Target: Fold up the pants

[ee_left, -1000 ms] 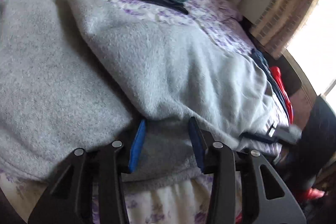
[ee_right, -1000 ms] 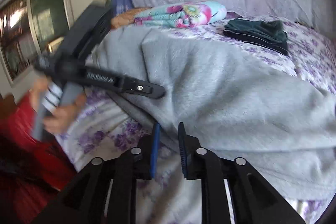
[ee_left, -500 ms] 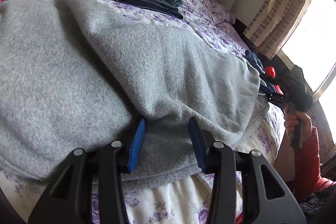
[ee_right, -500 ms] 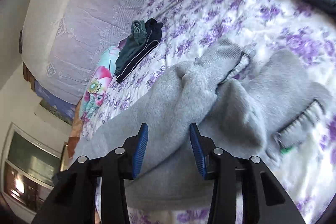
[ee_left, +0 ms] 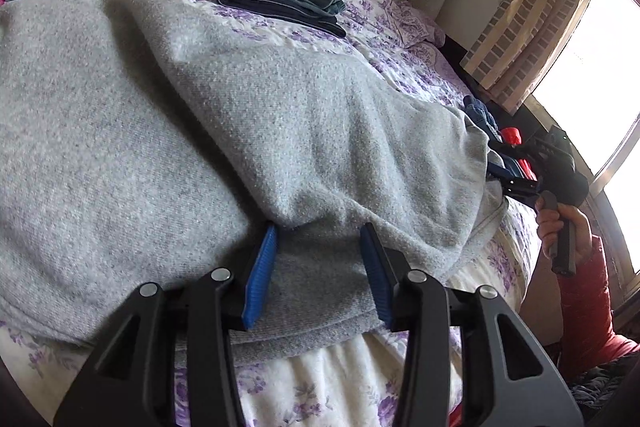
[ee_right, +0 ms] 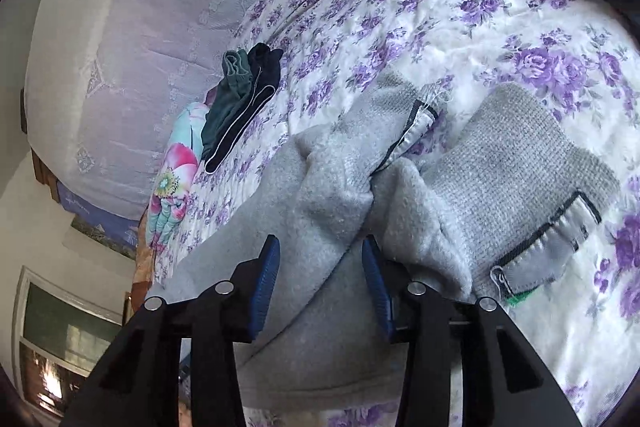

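Directly ahead of the left gripper, the grey pants lie spread over the floral bedspread, with a folded-over upper layer whose lower edge falls just past the fingertips and a flatter hem band running between the two blue pads. Its jaws stand wide apart, closed on nothing, with grey fabric showing in the gap. Off to its right, at the bed's edge, the right gripper shows in a hand, near the pants' far corner. From the right wrist view, the right gripper also stands wide, gripping nothing; the pants bunch straight in front of it, and the ribbed waistband with its drawstring lies ahead and to the right. Farther beyond, a folded dark garment rests on the bedspread.
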The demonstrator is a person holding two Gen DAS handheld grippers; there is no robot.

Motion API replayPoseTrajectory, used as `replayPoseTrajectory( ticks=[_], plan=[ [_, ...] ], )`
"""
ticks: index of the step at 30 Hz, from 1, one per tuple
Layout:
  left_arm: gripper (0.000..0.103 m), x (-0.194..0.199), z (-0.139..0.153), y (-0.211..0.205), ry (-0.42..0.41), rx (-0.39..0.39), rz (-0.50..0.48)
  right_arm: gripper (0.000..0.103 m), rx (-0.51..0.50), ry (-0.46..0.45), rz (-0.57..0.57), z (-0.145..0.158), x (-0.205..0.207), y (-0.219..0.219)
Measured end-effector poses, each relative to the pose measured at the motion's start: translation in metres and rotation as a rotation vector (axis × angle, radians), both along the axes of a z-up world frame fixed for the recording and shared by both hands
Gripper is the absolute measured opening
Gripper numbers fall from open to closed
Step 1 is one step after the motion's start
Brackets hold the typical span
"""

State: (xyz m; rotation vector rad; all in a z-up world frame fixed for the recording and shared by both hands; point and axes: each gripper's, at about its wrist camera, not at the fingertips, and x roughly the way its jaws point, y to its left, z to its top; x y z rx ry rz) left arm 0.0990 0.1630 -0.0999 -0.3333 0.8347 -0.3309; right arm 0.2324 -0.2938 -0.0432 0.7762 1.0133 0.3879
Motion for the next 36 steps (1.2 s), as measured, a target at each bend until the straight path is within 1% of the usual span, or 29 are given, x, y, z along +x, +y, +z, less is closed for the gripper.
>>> replayPoseTrajectory(
  ticks=[3,5,6,7,8,9,11,12,13,14,15,16,17,18,19,21,22,23,25,26,29,30,32,33,34,35,36],
  plan=[
    [0.042,0.000,0.000,0.000,0.000,0.000,0.000,0.044,0.045,0.021,-0.003,-0.011,0.018,0.007],
    [0.042,0.000,0.000,-0.001,0.003,0.000,0.000,0.034,0.051,-0.017,-0.003,-0.008,0.017,0.011],
    [0.042,0.000,0.000,0.000,0.003,-0.001,-0.002,0.019,0.054,-0.050,-0.017,-0.002,0.013,0.010],
    [0.042,0.000,0.001,-0.001,0.003,-0.001,-0.001,0.017,0.065,-0.111,-0.026,0.011,0.004,0.007],
    [0.042,-0.003,0.001,-0.001,0.001,-0.002,-0.001,0.016,0.052,-0.181,-0.023,0.027,-0.006,0.005],
    [0.043,-0.004,0.001,0.000,-0.001,-0.007,-0.005,0.016,0.007,-0.265,-0.011,0.046,-0.022,0.005],
    [0.046,-0.006,0.002,0.003,-0.011,-0.045,-0.023,0.016,-0.073,-0.360,-0.002,0.070,-0.052,0.002],
    [0.048,-0.007,0.002,0.005,-0.016,-0.066,-0.034,0.016,-0.115,-0.380,-0.003,0.076,-0.070,-0.002],
    [0.051,-0.008,0.003,0.006,-0.020,-0.081,-0.047,0.016,-0.150,-0.376,-0.007,0.075,-0.080,-0.007],
    [0.056,-0.008,0.003,0.006,-0.024,-0.092,-0.065,0.016,-0.190,-0.353,-0.011,0.068,-0.088,-0.012],
    [0.058,-0.009,0.003,0.004,-0.025,-0.090,-0.078,0.016,-0.225,-0.309,-0.015,0.055,-0.092,-0.016],
    [0.061,-0.009,0.004,0.002,-0.026,-0.082,-0.088,0.018,-0.242,-0.227,-0.014,0.032,-0.089,-0.021],
    [0.063,-0.009,0.004,-0.001,-0.027,-0.066,-0.096,0.020,-0.224,-0.152,-0.014,0.011,-0.083,-0.028],
    [0.064,-0.010,0.004,-0.005,-0.030,-0.044,-0.102,0.019,-0.166,-0.109,-0.019,-0.006,-0.081,-0.036],
    [0.065,-0.011,0.005,-0.007,-0.032,-0.028,-0.104,0.019,-0.086,-0.109,-0.041,-0.010,-0.081,-0.045],
    [0.065,-0.012,0.005,-0.010,-0.035,-0.005,-0.104,0.031,0.000,-0.098,-0.079,0.001,-0.083,-0.057],
    [0.066,-0.012,0.005,-0.011,-0.037,-0.001,-0.105,0.053,0.021,-0.104,-0.096,0.007,-0.086,-0.062],
    [0.067,-0.012,0.005,-0.011,-0.038,0.000,-0.107,0.066,0.017,-0.113,-0.118,0.014,-0.090,-0.068],
    [0.068,-0.012,0.006,-0.012,-0.040,-0.003,-0.110,0.068,-0.060,-0.111,-0.146,0.024,-0.094,-0.078],
    [0.069,-0.011,0.006,-0.012,-0.041,-0.004,-0.112,0.068,-0.076,-0.106,-0.155,0.024,-0.093,-0.080],
    [0.070,-0.011,0.007,-0.012,-0.037,-0.007,-0.116,0.068,-0.025,-0.064,-0.181,0.007,-0.076,-0.090],
    [0.070,-0.010,0.007,-0.011,-0.035,-0.011,-0.113,0.068,-0.025,-0.055,-0.180,0.000,-0.067,-0.090],
    [0.070,-0.008,0.007,-0.010,-0.027,-0.025,-0.106,0.068,-0.071,-0.072,-0.181,-0.004,-0.047,-0.080],
    [0.070,-0.007,0.007,-0.009,-0.023,-0.026,-0.102,0.063,-0.082,-0.094,-0.158,-0.002,-0.037,-0.072],
    [0.070,-0.006,0.008,-0.010,-0.021,-0.026,-0.096,0.042,-0.064,-0.110,-0.141,0.000,-0.031,-0.067],
    [0.070,-0.006,0.008,-0.010,-0.018,-0.028,-0.087,0.025,-0.041,-0.133,-0.133,0.008,-0.027,-0.061],
    [0.070,-0.005,0.009,-0.010,-0.016,-0.031,-0.072,0.018,-0.030,-0.186,-0.117,0.023,-0.025,-0.057]
  ],
)
